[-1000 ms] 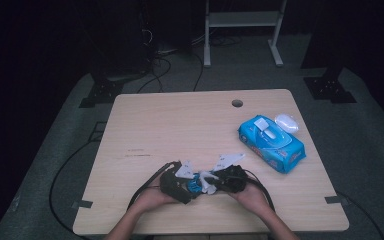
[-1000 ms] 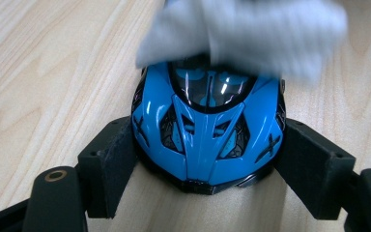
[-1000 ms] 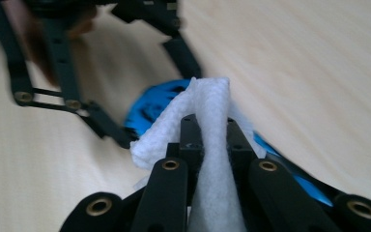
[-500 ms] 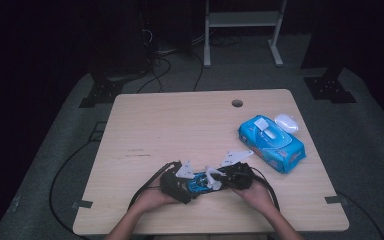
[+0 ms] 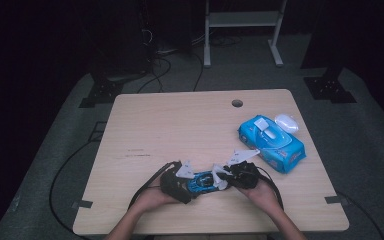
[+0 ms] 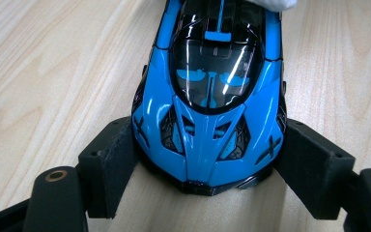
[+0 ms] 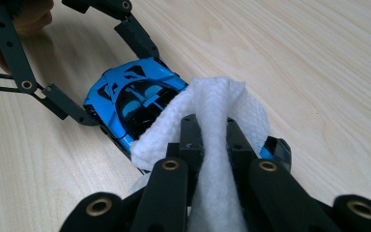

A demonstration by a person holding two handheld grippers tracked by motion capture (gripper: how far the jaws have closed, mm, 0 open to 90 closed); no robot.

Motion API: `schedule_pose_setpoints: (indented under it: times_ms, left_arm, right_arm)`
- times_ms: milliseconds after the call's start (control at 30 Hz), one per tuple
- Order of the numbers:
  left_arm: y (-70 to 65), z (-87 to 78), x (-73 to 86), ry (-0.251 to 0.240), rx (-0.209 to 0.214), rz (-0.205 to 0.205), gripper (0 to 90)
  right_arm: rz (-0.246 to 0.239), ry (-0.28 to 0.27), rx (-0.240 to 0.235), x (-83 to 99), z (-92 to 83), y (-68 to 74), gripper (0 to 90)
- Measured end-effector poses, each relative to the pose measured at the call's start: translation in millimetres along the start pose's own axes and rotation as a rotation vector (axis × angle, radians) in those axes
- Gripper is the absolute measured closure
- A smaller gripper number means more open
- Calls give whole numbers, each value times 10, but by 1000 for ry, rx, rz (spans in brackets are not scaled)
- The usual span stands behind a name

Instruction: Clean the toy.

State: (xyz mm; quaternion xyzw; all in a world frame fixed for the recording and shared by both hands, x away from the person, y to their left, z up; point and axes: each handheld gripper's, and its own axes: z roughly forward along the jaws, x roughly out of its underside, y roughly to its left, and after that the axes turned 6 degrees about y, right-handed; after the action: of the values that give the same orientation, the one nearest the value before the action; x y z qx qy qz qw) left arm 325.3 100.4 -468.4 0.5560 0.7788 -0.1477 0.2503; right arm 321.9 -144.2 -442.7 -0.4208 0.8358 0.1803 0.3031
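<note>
- Clearly, the work in hand is wiping a blue toy car [image 6: 211, 111] with a white wipe [image 7: 212, 140]; the car lies on the wooden table [image 5: 180, 125] near the front edge, between both grippers.
- One risk, in my judgement: the wipe could slip out of the right gripper [image 7: 211, 130] if it drags hard over the roof, because only a thin fold is pinched between the jaws.
- Another risk: the car could twist or shoot out, since the left gripper [image 6: 207, 169] clamps only its smooth, narrowing nose, and a sideways push from the wipe would turn it.
- The left gripper's jaws are pressed on both sides of the car's nose, holding it flat on the table.
- The right gripper's jaws are closed tight on the wipe, which rests on the car's rear part.
- Both hands lie low near the table edge, the grippers pointing towards each other; the wipes pack [image 5: 271, 142] stands well apart at the right.
</note>
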Motion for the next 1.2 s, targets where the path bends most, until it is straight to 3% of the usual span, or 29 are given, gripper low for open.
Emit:
schedule_pose_setpoints:
  times_ms: [67,200,333,467,633,733,833,933,1000,1067,1200]
  left_arm:
    - [1,-2,0,2,0,0,248]
    - [-2,-7,5,5,-1,-4,248]
    - [1,-3,-4,5,-1,3,249]
    - [6,-2,2,0,0,5,249]
    - [5,-3,2,2,-1,5,248]
    - [3,-2,5,-1,-2,4,249]
    - [7,-2,4,-2,0,7,249]
    - [9,-1,8,-3,1,7,249]
    - [11,-3,10,-1,1,7,249]
    - [9,-2,12,-4,0,4,248]
    - [6,-2,14,-6,0,-1,248]
  right_arm:
    - [-15,-3,6,-30,24,41,817]
    - [-21,-28,-32,-115,106,109,818]
    - [-22,-9,-21,-134,92,48,817]
    - [19,1,-16,-116,66,-53,818]
    - [-11,-8,-39,-247,186,57,819]
    - [-5,1,-66,-286,231,26,819]
    - [0,15,-31,-239,184,-58,819]
    - [12,42,39,-126,105,-169,821]
    - [46,38,24,-84,74,-228,823]
    - [33,34,17,-118,100,-205,823]
    - [-8,3,-47,-300,252,-41,825]
